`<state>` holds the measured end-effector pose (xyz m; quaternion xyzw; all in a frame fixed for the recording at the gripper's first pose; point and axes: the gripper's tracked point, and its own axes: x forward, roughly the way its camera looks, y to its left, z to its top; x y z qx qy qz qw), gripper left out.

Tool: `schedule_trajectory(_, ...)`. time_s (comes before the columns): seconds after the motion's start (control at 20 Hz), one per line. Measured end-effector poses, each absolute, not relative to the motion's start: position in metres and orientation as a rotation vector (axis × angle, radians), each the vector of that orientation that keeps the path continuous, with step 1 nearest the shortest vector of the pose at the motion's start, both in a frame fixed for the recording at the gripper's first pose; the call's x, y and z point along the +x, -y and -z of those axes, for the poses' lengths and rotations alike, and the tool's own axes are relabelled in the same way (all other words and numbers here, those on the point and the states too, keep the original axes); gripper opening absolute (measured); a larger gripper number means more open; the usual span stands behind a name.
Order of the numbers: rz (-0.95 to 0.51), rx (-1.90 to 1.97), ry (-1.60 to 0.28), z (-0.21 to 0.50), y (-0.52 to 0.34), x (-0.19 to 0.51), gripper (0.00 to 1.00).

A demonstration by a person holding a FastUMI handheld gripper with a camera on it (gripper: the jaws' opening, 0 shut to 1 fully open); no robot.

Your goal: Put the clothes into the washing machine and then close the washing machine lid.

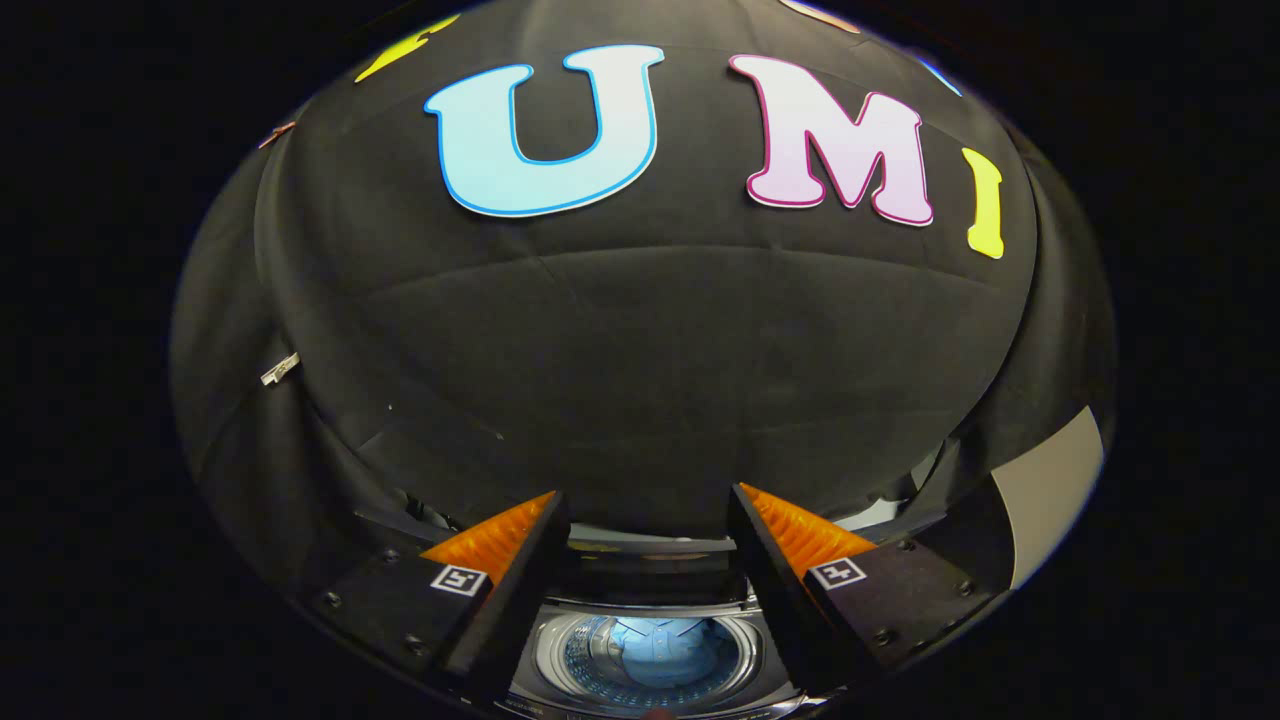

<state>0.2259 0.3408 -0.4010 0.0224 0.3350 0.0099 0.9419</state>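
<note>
My gripper [645, 505] is open, its two fingers spread wide with nothing between them. Below and between the fingers lies the top-loading washing machine [650, 615], its round drum opening facing up. A light blue garment [655, 650] lies inside the drum. The machine's dark lid [648, 565] stands raised at the back of the opening, just beyond the drum. My fingers are above the machine and apart from it.
The booth's black cloth wall [640, 350] rises behind the machine. A pale panel [1050, 495] shows beyond the right finger. A small light tag [280, 369] hangs on the cloth off to the left.
</note>
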Motion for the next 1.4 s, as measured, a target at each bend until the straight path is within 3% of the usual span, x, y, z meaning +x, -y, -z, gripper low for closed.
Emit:
schedule_trajectory(1.05,-0.05,0.055,-0.685,0.414,-0.345,0.142,1.0)
schedule_trajectory(1.4,-0.046,0.056,-0.804,0.469,-0.348,0.109,1.0)
